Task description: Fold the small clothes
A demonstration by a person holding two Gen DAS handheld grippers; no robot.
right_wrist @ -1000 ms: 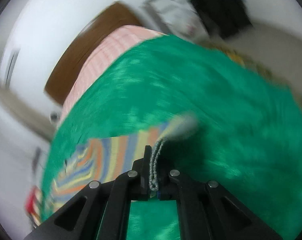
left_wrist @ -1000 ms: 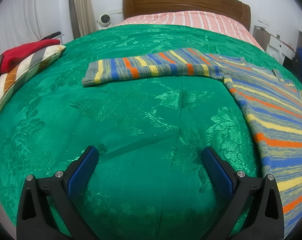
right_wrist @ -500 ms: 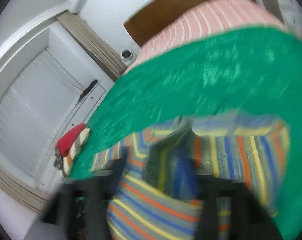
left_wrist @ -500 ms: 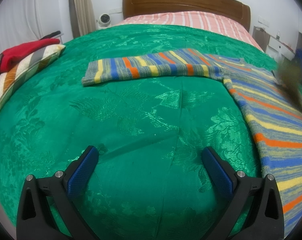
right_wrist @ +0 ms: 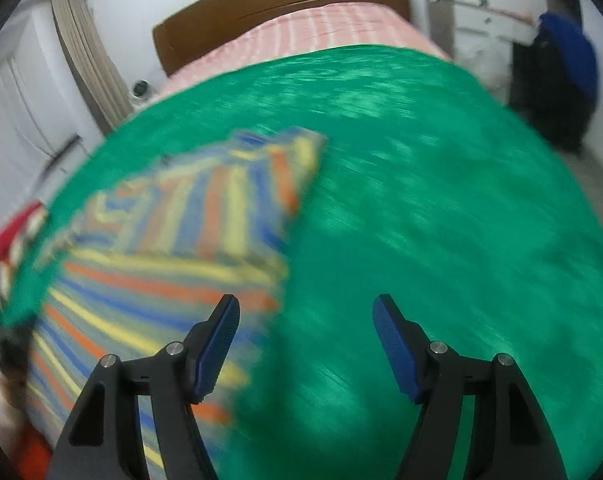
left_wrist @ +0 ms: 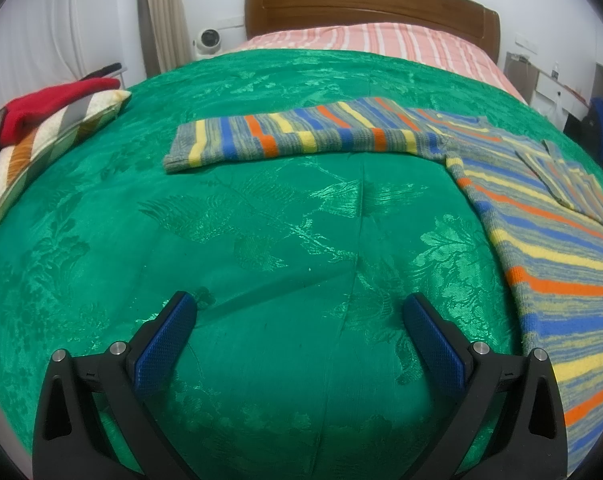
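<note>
A striped knit sweater [left_wrist: 549, 240] in blue, orange, yellow and grey lies flat on the green bedspread [left_wrist: 261, 240]. Its left sleeve [left_wrist: 301, 136] stretches out to the left. Its right sleeve [left_wrist: 569, 184] lies folded over the body. My left gripper [left_wrist: 299, 316] is open and empty, low over bare bedspread to the left of the sweater. In the blurred right wrist view the sweater [right_wrist: 173, 248] lies at the left with the folded sleeve [right_wrist: 241, 188] on top. My right gripper [right_wrist: 305, 312] is open and empty just right of the sweater's edge.
A striped cushion [left_wrist: 49, 136] with a red garment [left_wrist: 49, 100] on it sits at the bed's left edge. The wooden headboard [left_wrist: 369, 4] and pink striped sheet [left_wrist: 373, 40] are at the far end. A blue item [right_wrist: 569, 52] hangs by furniture at the right.
My right gripper carried the right sleeve over the sweater's body, let it go and opened. The sleeve now lies folded on the body. The left gripper has not moved.
</note>
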